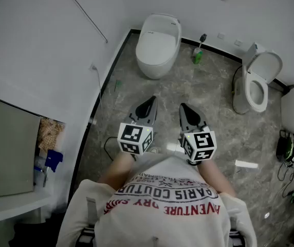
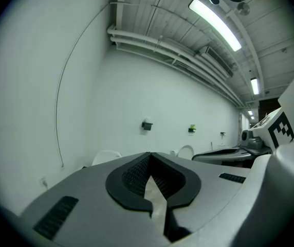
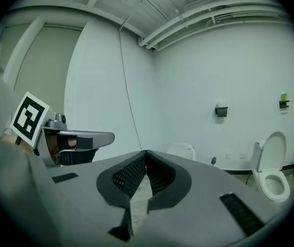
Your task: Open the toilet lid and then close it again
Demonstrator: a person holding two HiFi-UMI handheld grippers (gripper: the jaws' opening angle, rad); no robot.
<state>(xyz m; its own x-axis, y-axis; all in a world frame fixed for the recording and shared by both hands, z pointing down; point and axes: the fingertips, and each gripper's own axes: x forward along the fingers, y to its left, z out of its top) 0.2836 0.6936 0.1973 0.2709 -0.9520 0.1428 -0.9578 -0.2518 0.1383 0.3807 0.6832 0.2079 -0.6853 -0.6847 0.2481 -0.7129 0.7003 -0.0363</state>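
With the left gripper and right gripper both clenched empty, the closed toilet lid, judged rigid, smooth and hinged, is best lifted at its front edge.

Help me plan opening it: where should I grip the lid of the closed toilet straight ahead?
Probably the lid at its front edge, the rounded end nearest you, coming from the front. Its far end lies by the wall, so the hinge likely sits there and the near edge swings up.
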